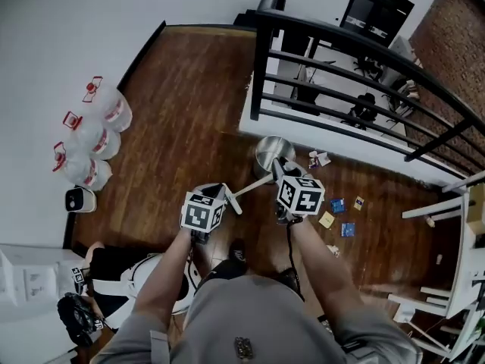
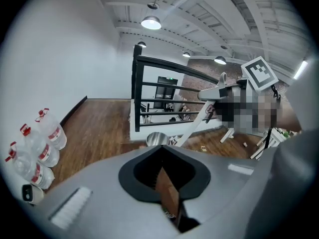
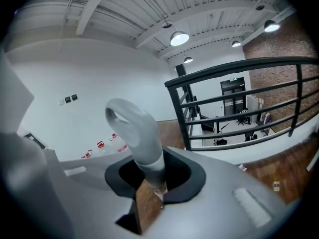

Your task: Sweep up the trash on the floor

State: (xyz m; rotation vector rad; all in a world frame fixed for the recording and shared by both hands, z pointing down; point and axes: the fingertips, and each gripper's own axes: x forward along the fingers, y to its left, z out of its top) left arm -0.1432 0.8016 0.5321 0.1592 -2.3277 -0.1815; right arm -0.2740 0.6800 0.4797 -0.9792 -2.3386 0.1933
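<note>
My right gripper (image 1: 279,171) (image 3: 149,183) is shut on the grey looped handle (image 3: 137,133) of a broom. Its white pole (image 1: 251,186) (image 2: 197,121) slants down to a narrow head (image 1: 233,202) on the wooden floor, just ahead of my left gripper (image 1: 214,193) (image 2: 167,193). The left jaws are pressed together and I see nothing between them. Trash lies to the right of the right gripper: blue packets (image 1: 337,205), a yellow scrap (image 1: 327,219) and a white crumpled piece (image 1: 319,158). A round metal bin (image 1: 273,154) (image 2: 158,138) stands just beyond both grippers.
A black railing (image 1: 341,74) on a white ledge runs across the far side. Three water jugs (image 1: 91,139) and a small white device (image 1: 79,199) sit by the left wall. White frames (image 1: 455,279) stand at the right. Dark and white gear (image 1: 114,279) lies at lower left.
</note>
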